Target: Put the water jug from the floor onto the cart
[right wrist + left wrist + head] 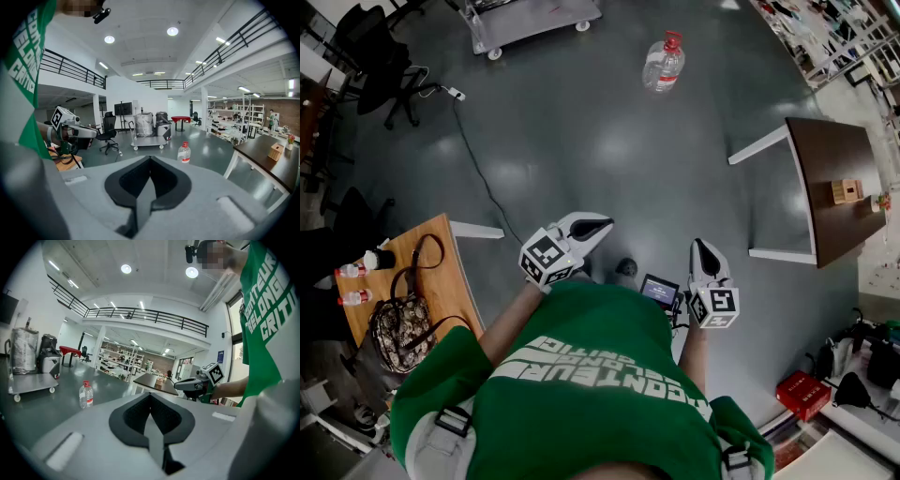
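A clear water jug point(663, 64) with a red cap stands upright on the grey floor, far ahead of me. It also shows in the left gripper view as a small jug point(86, 395) and in the right gripper view as the jug point(183, 153). The grey cart point(530, 21) with white wheels stands at the far left of it, loaded with a wrapped drum point(144, 124). My left gripper point(598, 226) and right gripper point(701, 251) are held close to my body, both shut and empty, far from the jug. Their jaws point(150, 395) point(150, 160) meet in a closed line.
A dark brown table point(834, 187) with a small wooden box stands at the right. At the left, a wooden table point(441, 272) carries a handbag point(401, 330) and bottles. Office chairs point(380, 52) and a floor cable point(473, 169) lie far left. A red box point(802, 394) sits near right.
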The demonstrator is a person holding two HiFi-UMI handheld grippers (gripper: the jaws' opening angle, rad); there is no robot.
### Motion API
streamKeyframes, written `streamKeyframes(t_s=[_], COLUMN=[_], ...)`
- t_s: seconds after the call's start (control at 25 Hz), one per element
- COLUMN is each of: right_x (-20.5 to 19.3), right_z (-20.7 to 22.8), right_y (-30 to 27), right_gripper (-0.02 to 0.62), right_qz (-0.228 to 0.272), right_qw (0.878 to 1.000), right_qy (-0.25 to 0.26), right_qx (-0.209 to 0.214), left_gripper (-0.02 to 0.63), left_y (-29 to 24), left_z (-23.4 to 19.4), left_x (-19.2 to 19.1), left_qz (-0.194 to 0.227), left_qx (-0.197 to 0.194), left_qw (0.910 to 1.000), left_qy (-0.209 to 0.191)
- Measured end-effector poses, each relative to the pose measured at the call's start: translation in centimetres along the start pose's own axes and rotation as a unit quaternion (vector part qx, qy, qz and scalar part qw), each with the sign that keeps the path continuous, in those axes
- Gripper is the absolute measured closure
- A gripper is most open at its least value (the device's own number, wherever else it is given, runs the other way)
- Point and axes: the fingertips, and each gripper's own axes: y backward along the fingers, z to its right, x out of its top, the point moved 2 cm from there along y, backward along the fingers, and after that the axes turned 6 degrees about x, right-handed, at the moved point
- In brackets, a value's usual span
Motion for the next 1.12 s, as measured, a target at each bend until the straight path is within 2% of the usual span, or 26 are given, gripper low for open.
streamKeyframes(t_s=[0.6,1.12], right_x=[-0.4,-1.3], right_z=[4.0,8.3], right_y=[2.8,4.1], right_gripper=[0.602,0.602], right_qz=[0.021,0.024], right_qw=[1.0,0.999], right_qy=[-0.014,-0.03], right_qx=[-0.018,-0.001], left_gripper=[0.589,0.589], left_y=[-4.4,-8.7], left_z=[4.2,7.4], left_x=[0.1,-0.1], left_qz=[-0.014,-0.028], left_qx=[-0.039,-0.048], left_qw=[0.9991,0.9984], left_qy=[-0.006,0.0])
